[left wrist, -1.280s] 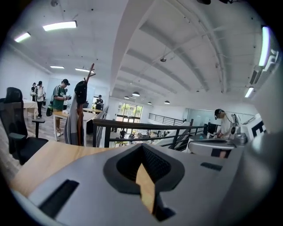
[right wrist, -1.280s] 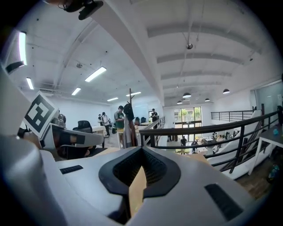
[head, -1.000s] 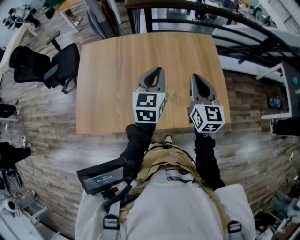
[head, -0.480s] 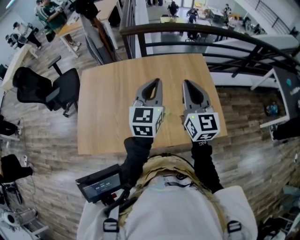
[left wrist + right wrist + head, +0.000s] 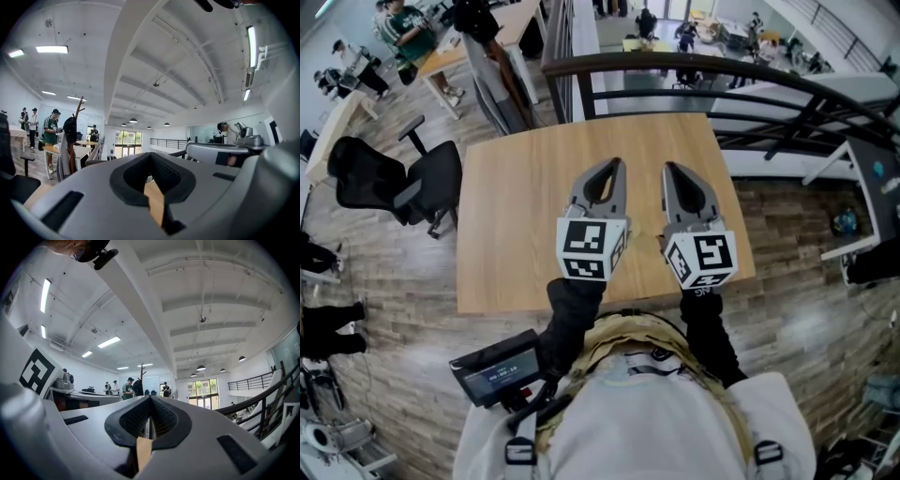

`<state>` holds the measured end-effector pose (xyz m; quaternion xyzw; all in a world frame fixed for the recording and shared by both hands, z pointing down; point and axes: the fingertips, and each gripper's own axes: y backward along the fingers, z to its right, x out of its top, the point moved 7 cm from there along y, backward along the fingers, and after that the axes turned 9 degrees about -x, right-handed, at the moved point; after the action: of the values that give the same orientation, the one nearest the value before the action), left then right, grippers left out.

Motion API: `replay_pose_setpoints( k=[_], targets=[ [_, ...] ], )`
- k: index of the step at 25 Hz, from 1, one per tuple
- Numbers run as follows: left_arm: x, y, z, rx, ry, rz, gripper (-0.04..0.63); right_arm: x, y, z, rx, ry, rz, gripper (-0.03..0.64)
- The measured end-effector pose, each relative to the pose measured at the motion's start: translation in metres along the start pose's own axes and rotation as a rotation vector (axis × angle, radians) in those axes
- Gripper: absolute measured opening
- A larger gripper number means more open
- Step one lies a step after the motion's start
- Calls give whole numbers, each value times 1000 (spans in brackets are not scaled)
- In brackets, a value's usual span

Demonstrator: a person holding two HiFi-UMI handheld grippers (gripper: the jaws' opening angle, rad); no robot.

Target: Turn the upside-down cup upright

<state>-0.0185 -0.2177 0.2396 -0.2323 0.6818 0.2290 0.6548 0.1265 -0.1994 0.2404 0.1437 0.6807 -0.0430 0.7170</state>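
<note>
No cup shows in any view. My left gripper (image 5: 613, 165) and right gripper (image 5: 669, 170) are held side by side above the near half of the bare wooden table (image 5: 516, 206), pointing away from me and about level. Both are shut, tips together, with nothing between them. The left gripper view looks along the shut left gripper (image 5: 151, 155) at the ceiling and a distant office. The right gripper view shows the shut right gripper (image 5: 150, 398) against the same ceiling, with only a sliver of table wood seen through the jaws.
A dark curved railing (image 5: 694, 70) runs behind the table. A black office chair (image 5: 403, 178) stands at the left. People stand at desks far back left (image 5: 403, 28). A black device (image 5: 492, 361) hangs at the person's waist.
Both grippers have risen toward the head camera and look larger. The head view has tilted up, so more of the room beyond the table shows.
</note>
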Motion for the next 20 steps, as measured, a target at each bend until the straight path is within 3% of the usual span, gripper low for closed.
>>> replay_pose_setpoints(
  k=[20],
  targets=[
    [-7, 4, -9, -11, 20, -12, 2, 1, 3, -9, -29, 28, 9, 21]
  ],
)
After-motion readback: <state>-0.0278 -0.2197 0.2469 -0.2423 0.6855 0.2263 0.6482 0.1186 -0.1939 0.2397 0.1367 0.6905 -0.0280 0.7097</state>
